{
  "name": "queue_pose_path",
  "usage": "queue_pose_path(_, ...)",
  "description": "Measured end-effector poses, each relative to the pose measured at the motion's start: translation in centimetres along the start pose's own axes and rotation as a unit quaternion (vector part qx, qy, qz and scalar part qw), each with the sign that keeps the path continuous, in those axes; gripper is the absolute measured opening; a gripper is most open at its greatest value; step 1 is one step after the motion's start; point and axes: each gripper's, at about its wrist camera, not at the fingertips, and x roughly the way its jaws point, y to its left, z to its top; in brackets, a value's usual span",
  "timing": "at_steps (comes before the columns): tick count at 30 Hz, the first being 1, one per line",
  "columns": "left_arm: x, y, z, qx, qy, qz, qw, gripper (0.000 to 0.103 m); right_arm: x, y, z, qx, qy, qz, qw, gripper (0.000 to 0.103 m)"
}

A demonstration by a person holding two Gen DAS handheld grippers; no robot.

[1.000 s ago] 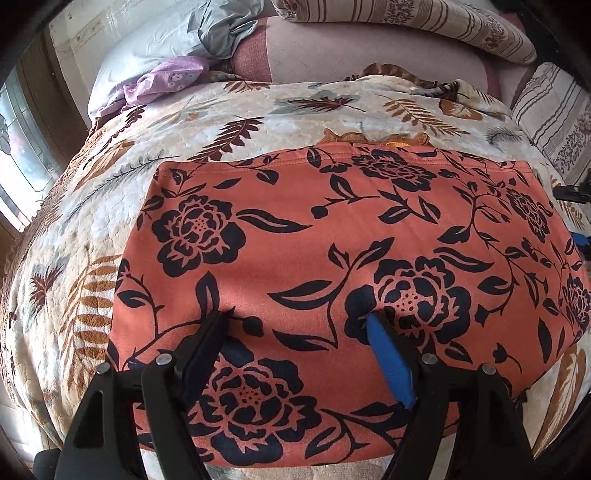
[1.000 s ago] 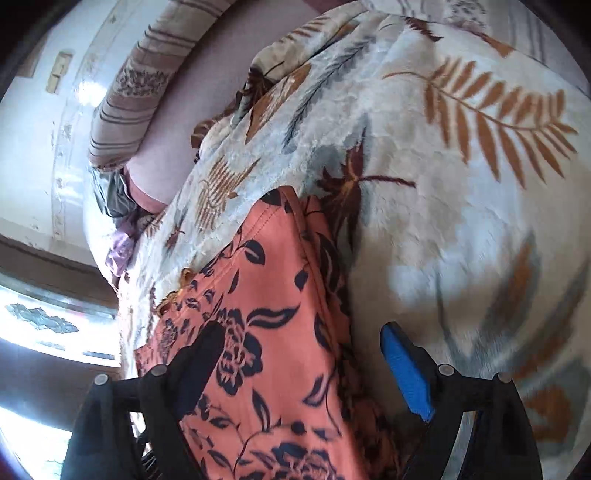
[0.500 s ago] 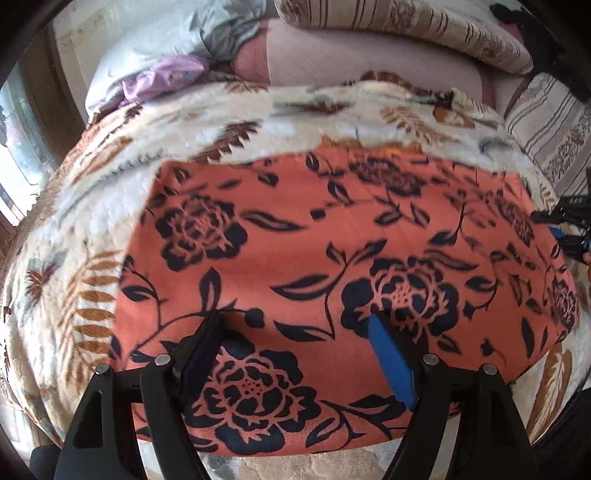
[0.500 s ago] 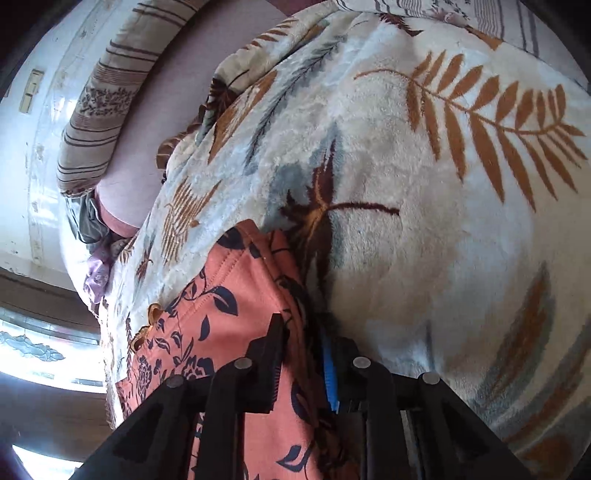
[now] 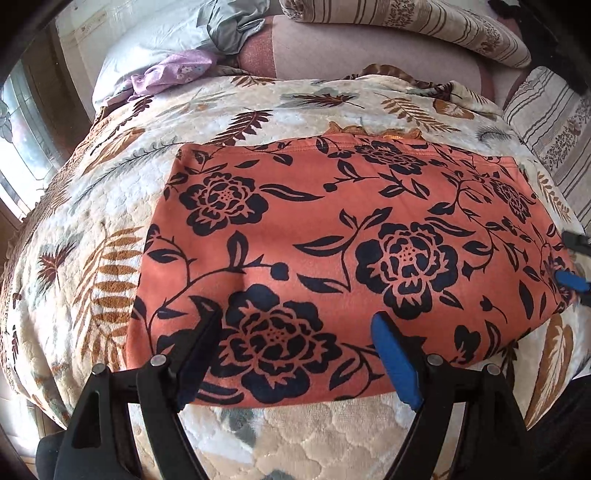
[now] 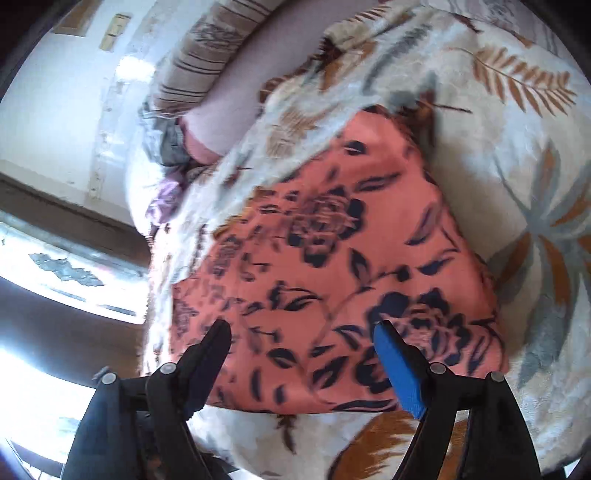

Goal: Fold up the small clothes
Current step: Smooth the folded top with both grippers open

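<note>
we hold both tools over an orange-red garment printed with black flowers point(image 5: 332, 229), which lies flat on a cream fleece blanket with brown and grey leaf prints point(image 5: 110, 236) spread over a bed. from the left wrist view the garment reads as a tidy wide rectangle with a straight near edge, so we judge that at least one fold is already made and that we are between folds, lining up the next one. our left gripper point(image 5: 295, 332) hovers above the near edge with its jaws standing wide and nothing between them. our right gripper point(image 6: 301, 332) sits over the garment's right end; its jaws have just been opening, they stand wide, and no cloth is pinched in them, though this view is blurred. the next move, as we see it, calls for each gripper to drop onto an edge or corner, pinch every layer together, then carry that edge across without dragging the lower layers out of line. a purple cloth point(image 5: 173, 70) and striped pillows point(image 5: 406, 22) lie well apart at the head of the bed.
</note>
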Motion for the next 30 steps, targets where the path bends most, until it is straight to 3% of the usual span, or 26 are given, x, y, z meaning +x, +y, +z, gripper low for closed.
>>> queue_pose_path(1, -0.4, 0.2, -0.2, -0.001, -0.003, -0.001, 1.0000, 0.083, 0.4, -1.9, -0.1, 0.046, 0.001, -0.023, 0.999, 0.078)
queue_pose_path(3, -1.0, 0.6, -0.6, -0.003, -0.010, 0.002, 0.9999, 0.083, -0.8, -3.5, -0.6, 0.101, -0.031, 0.025, 0.994, 0.079)
queue_pose_path(7, -0.7, 1.2, -0.8, -0.015, -0.002, 0.001, 0.9999, 0.083, -2.0, -0.7, -1.7, 0.050, -0.030, 0.053, 0.997, 0.080)
queue_pose_path(9, -0.4, 1.3, -0.9, -0.016, 0.003, 0.000, 0.9999, 0.083, -1.1, -0.9, -1.9, 0.038, -0.021, 0.033, 0.999, 0.081)
queue_pose_path(10, -0.4, 1.3, -1.0, -0.015, 0.005, 0.001, 0.9999, 0.083, -0.3, -2.0, -1.9, 0.058, -0.013, 0.005, 0.998, 0.078)
queue_pose_path(12, -0.6, 1.5, -1.3, -0.012, 0.002, 0.001, 0.9999, 0.083, -1.3, -3.9, -2.6, 0.125, -0.043, 0.037, 0.990, 0.079)
queue_pose_path(15, -0.4, 2.0, -1.3, -0.018, 0.003, 0.007, 0.9998, 0.083, -4.0, -2.5, -4.1, 0.097, -0.071, 0.038, 0.992, 0.079)
queue_pose_path(20, -0.5, 1.6, -0.7, -0.028, 0.003, 0.007, 0.9996, 0.083, -4.3, -3.7, -7.6, 0.125, -0.054, 0.050, 0.989, 0.080)
queue_pose_path(24, -1.1, 0.7, -0.7, -0.015, -0.005, 0.012, 0.9998, 0.083, -2.7, -5.0, -7.5, 0.160, -0.058, 0.067, 0.983, 0.080)
queue_pose_path(30, -1.0, 0.3, -0.4, -0.022, -0.003, 0.007, 0.9997, 0.083, -1.8, -4.6, -5.1, 0.158, -0.068, 0.059, 0.983, 0.080)
